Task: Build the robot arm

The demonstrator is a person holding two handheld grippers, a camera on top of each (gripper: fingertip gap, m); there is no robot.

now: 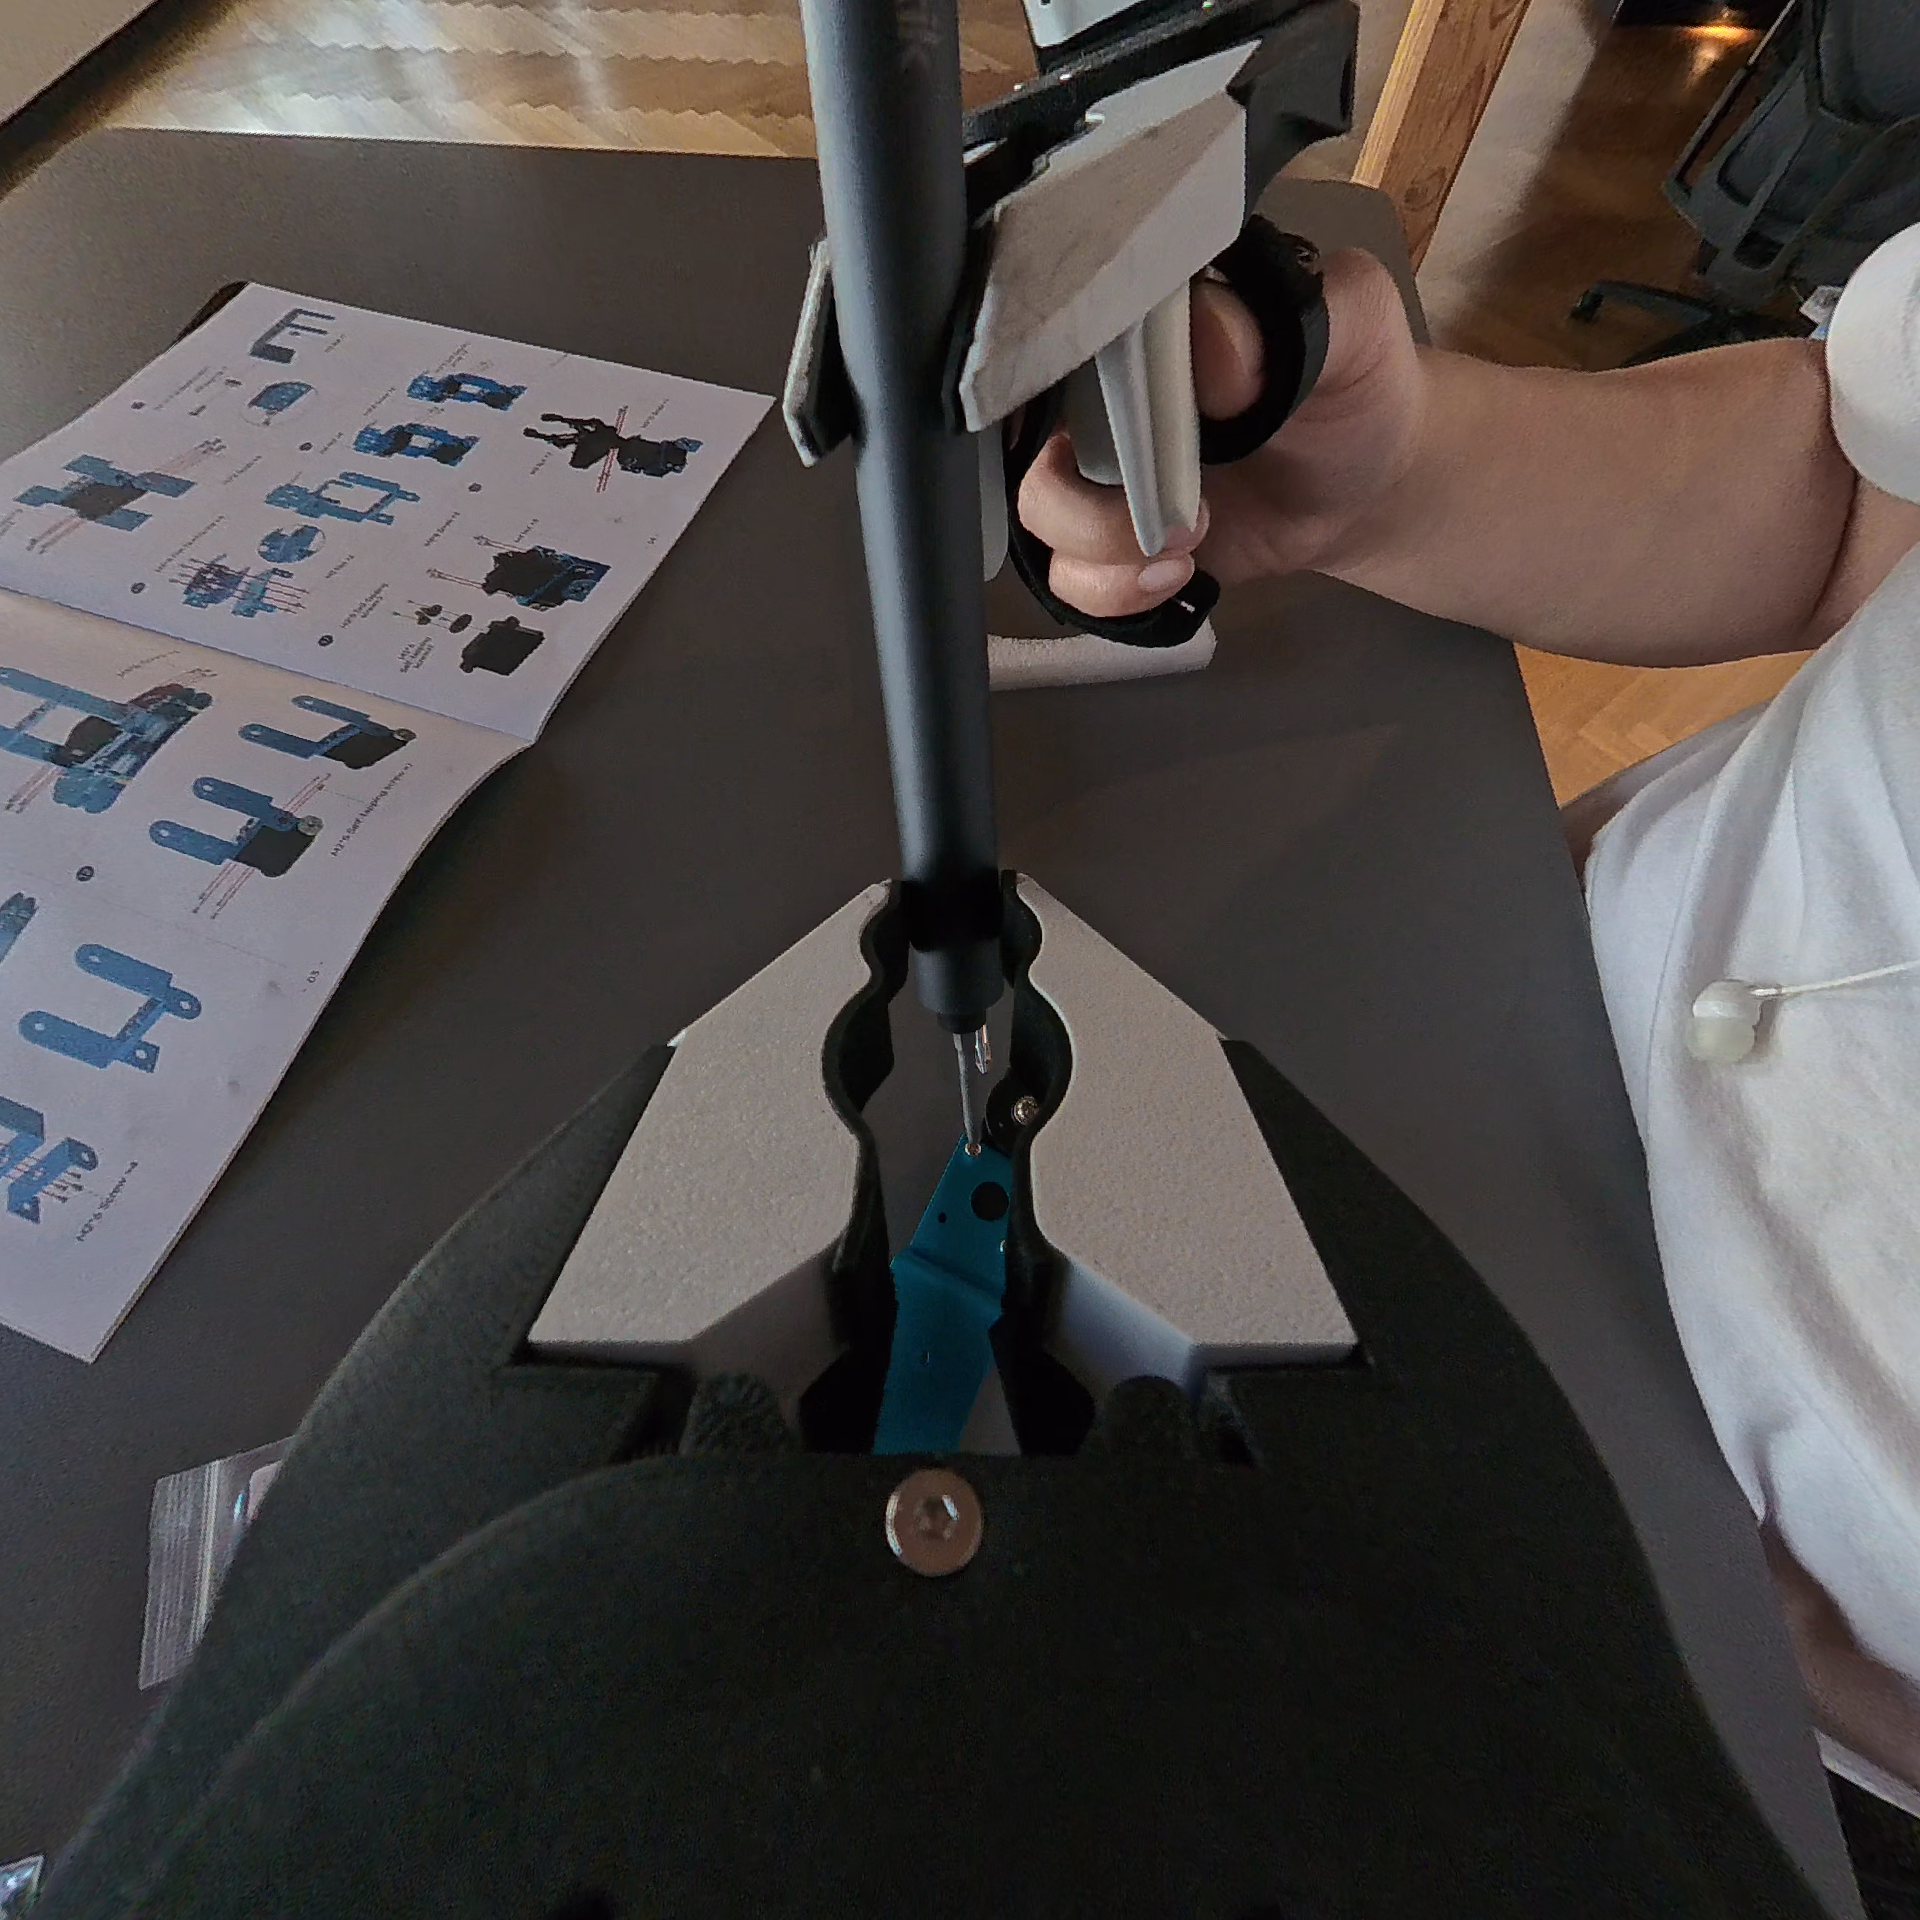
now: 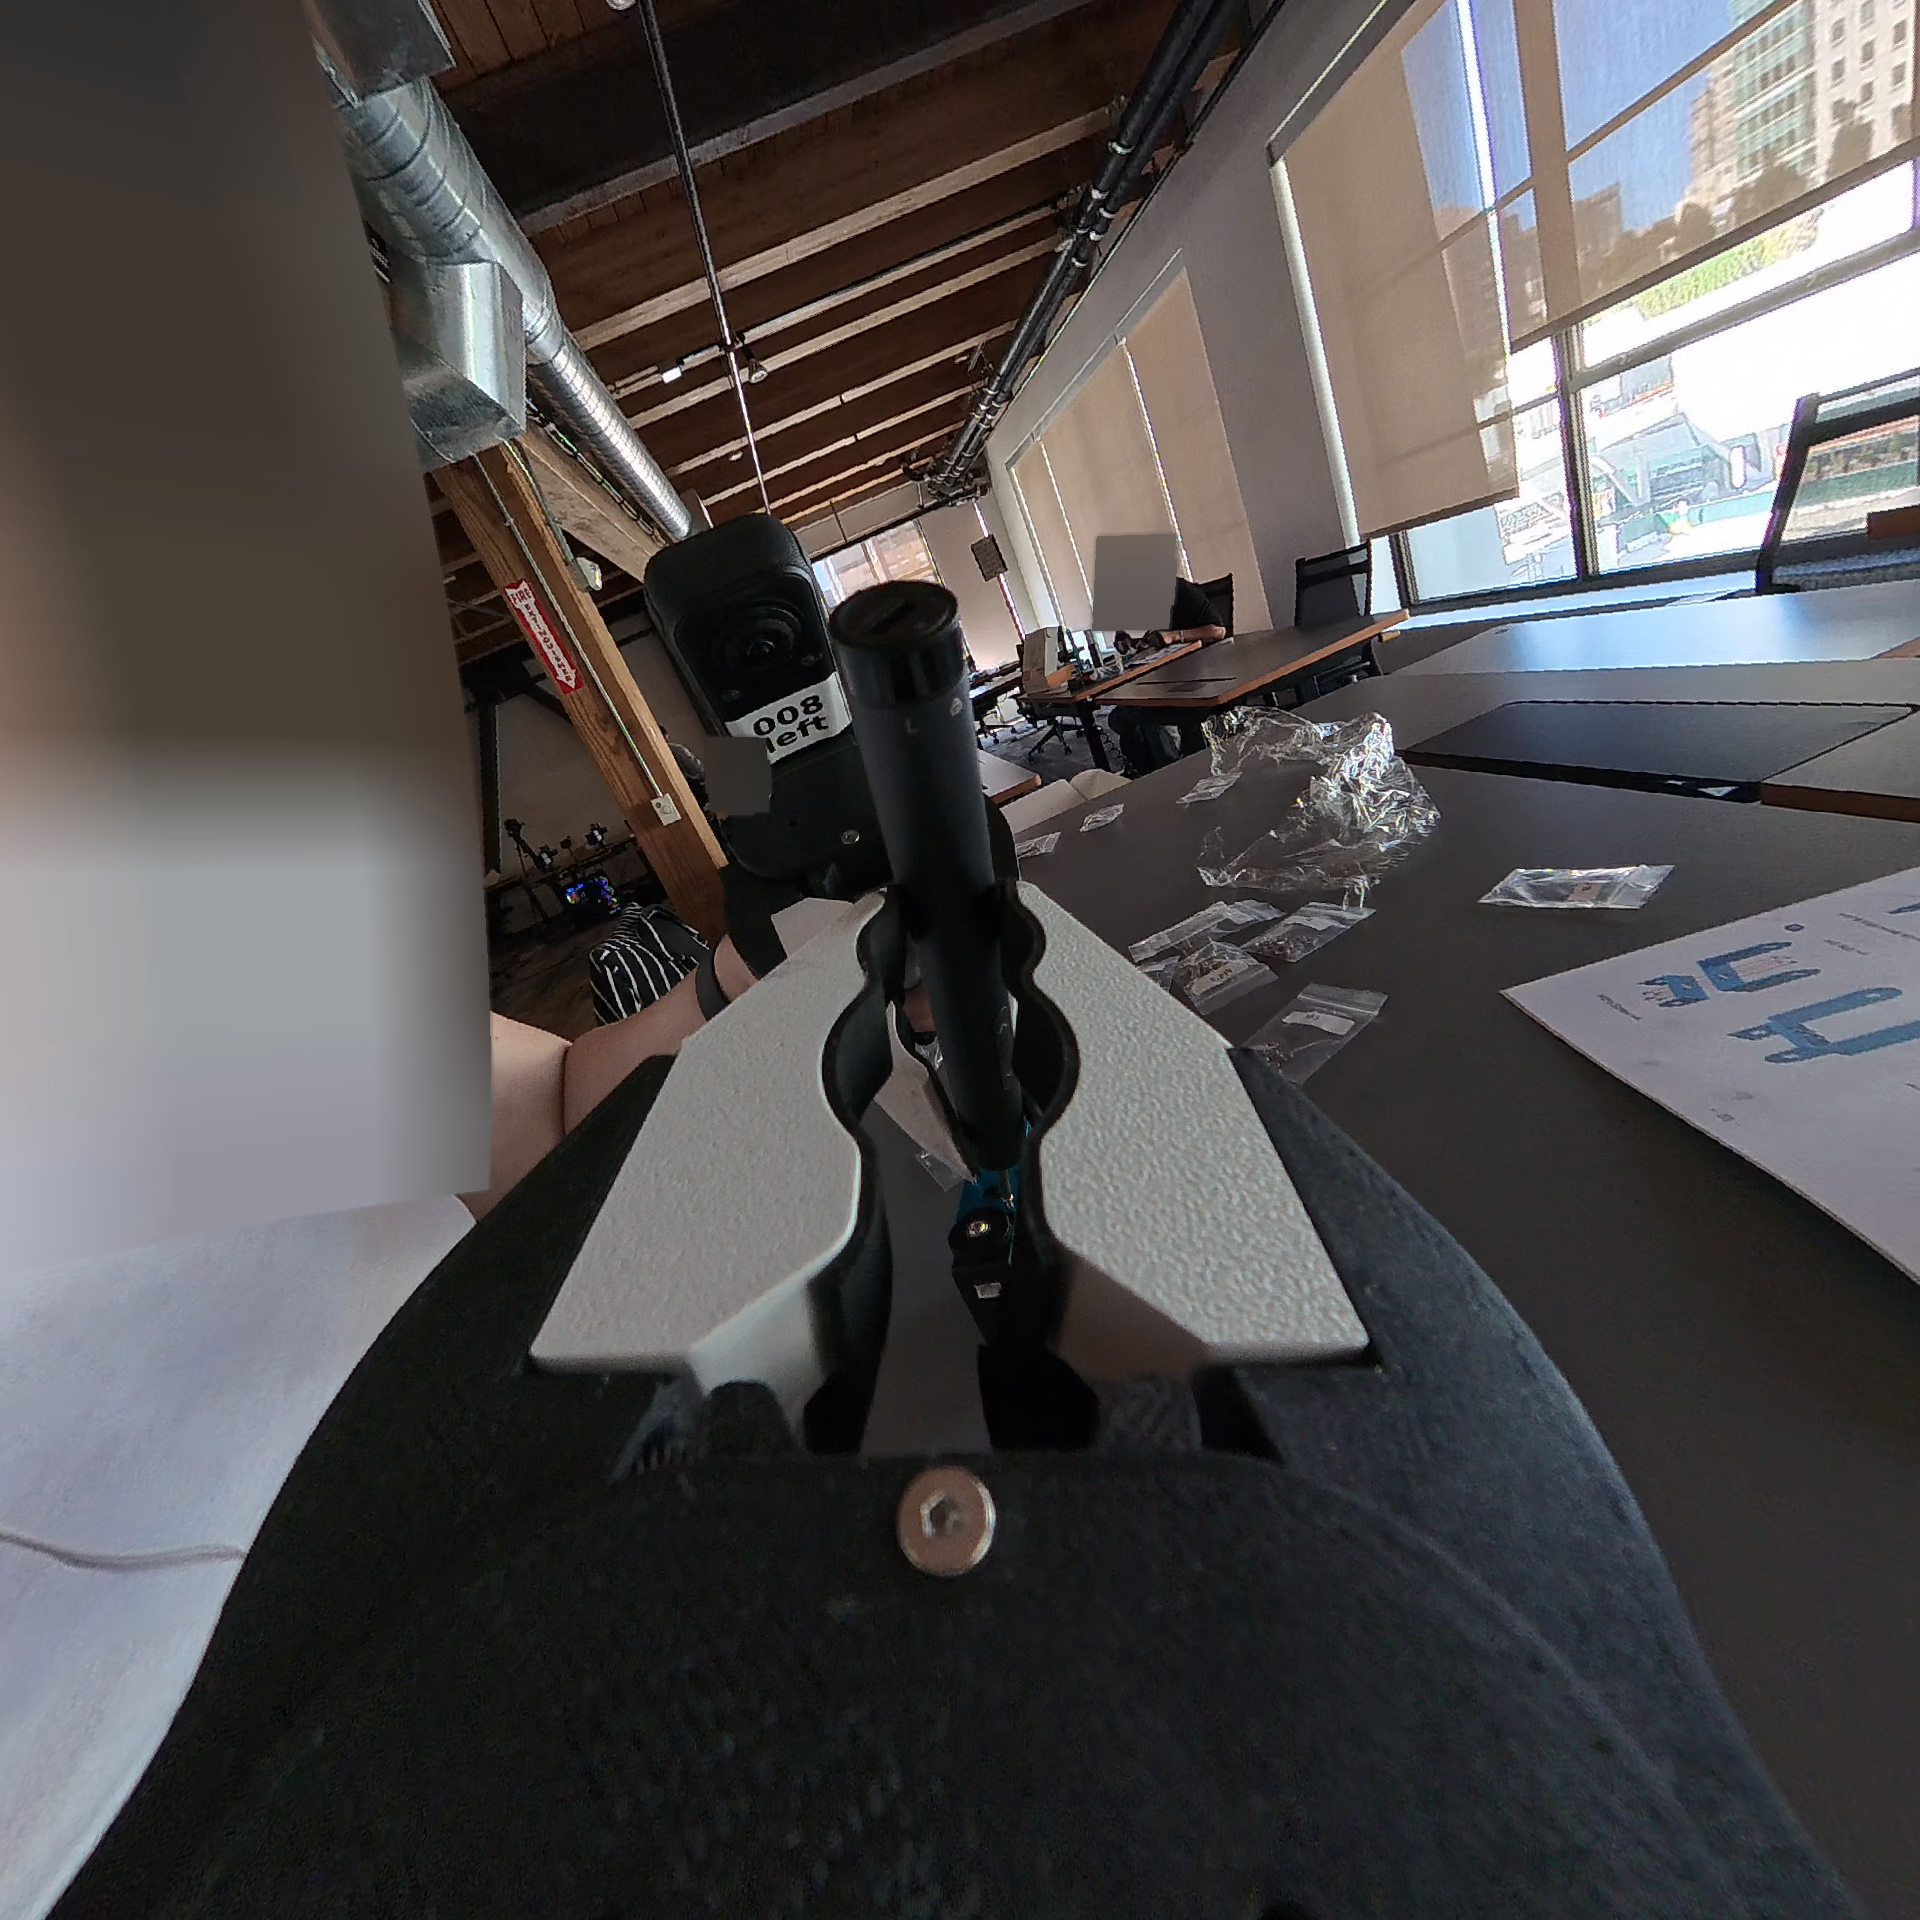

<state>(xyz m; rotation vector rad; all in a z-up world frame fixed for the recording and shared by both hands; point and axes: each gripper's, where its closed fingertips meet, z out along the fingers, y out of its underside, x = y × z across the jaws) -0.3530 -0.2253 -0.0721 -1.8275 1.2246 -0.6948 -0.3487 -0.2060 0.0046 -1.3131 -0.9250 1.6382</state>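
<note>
The blue bracket (image 1: 961,1247), clamped in the left tool (image 1: 951,914), meets the screwdriver (image 1: 914,520) tip.

- Left gripper (image 1: 951,914): black textured body, pale grey finger plates, one silver hex screw.
- Person: white shirt (image 1: 1766,1039), thin white cord.

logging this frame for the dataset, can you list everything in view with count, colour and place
screwdriver: one, black, clamped in the right tool, tip on the blue bracket
blue bracket: one, blue metal with a black part at its far end, clamped in the left tool
instruction booklet: one, white with blue diagrams, open on the table
small bags: several, clear, on the table
crumpled wrap: one, clear, beyond the bags
table: one, dark grey
left tool: black and grey, shut
right tool: black and grey, shut
hand: one, on the right tool's handle
</note>
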